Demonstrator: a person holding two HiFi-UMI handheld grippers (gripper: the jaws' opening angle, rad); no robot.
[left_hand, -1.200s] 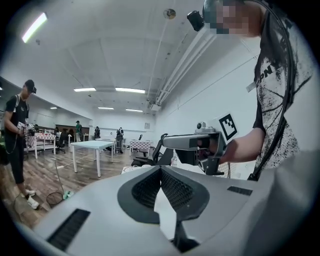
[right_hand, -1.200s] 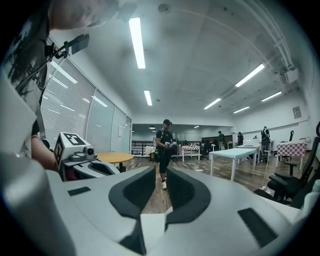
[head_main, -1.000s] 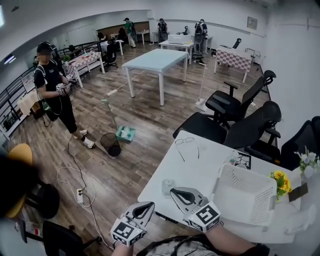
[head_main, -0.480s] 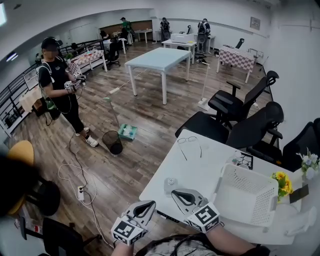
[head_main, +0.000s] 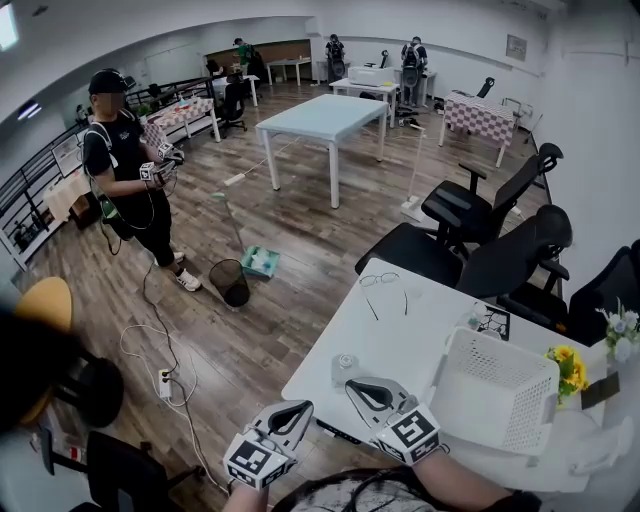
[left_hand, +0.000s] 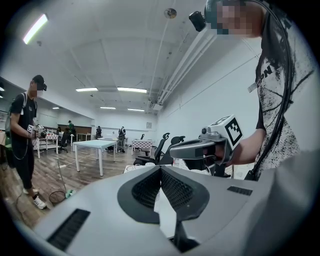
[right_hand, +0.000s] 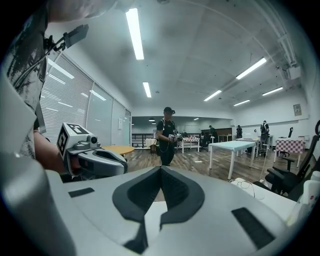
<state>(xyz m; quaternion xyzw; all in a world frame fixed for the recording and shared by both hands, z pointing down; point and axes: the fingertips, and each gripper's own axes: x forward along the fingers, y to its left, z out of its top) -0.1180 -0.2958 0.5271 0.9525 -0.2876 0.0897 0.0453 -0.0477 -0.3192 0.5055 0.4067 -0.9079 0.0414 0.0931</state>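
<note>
Both grippers are held low in front of the person, pointing out over the near edge of a white table (head_main: 400, 330). The left gripper (head_main: 303, 407) is shut with nothing between its jaws, and hangs off the table's near left corner. The right gripper (head_main: 352, 382) is also shut and empty, above the table's near edge. Closest to its tip is a small clear cup (head_main: 345, 365). In the left gripper view the jaws (left_hand: 161, 168) meet and the right gripper (left_hand: 200, 149) shows beyond. In the right gripper view the jaws (right_hand: 160, 167) meet, with the left gripper (right_hand: 95, 159) at the left.
A white basket (head_main: 495, 395) stands on the table right of the right gripper. Glasses (head_main: 385, 283), a bottle (head_main: 472, 318) and flowers (head_main: 570, 365) also lie there. Black office chairs (head_main: 470, 250) stand behind. Another person (head_main: 125, 170) stands at the left near a bin (head_main: 233, 282).
Both grippers stay shut and have barely moved. The right gripper sits a little higher in the left gripper view. The standing person at the left has stepped farther off.
</note>
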